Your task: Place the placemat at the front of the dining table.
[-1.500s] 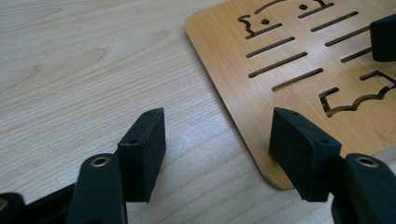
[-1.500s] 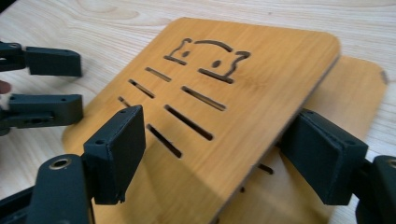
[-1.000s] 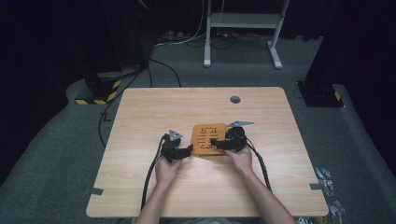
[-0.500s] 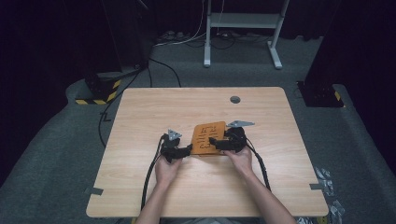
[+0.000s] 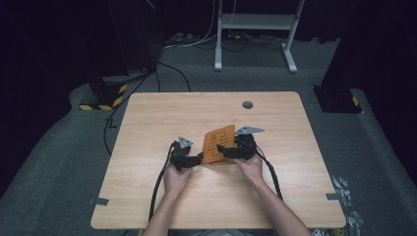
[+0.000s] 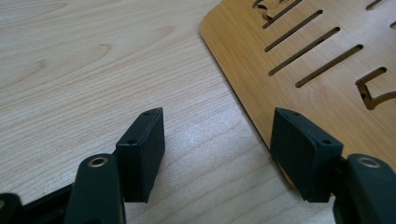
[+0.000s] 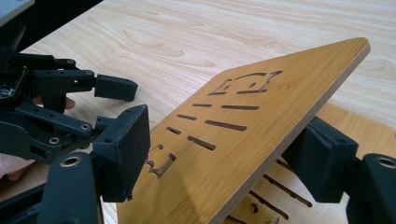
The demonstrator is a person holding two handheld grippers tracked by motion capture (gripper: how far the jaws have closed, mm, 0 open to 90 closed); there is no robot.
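Note:
An orange-brown slotted wooden board (image 5: 219,142) sits tilted at the table's middle, its right edge raised. In the right gripper view this upper board (image 7: 243,140) passes slantwise between the jaws of my right gripper (image 7: 222,156): one pad lies on its top face, the other under its edge. The jaws have just been closing on it. A second slotted board (image 7: 345,126) lies flat beneath. My left gripper (image 6: 219,144) stands open just left of the boards, low over the table, its right pad at the flat board's (image 6: 317,70) edge and nothing between the pads.
The light wooden table (image 5: 172,118) has a round cable hole (image 5: 247,104) at the back right. Cables trail from both grippers toward the front edge. Dark carpet and a white metal stand (image 5: 255,22) lie beyond the table.
The upper board has tipped up more steeply as the right gripper rose a little with it. The left gripper has stayed where it was.

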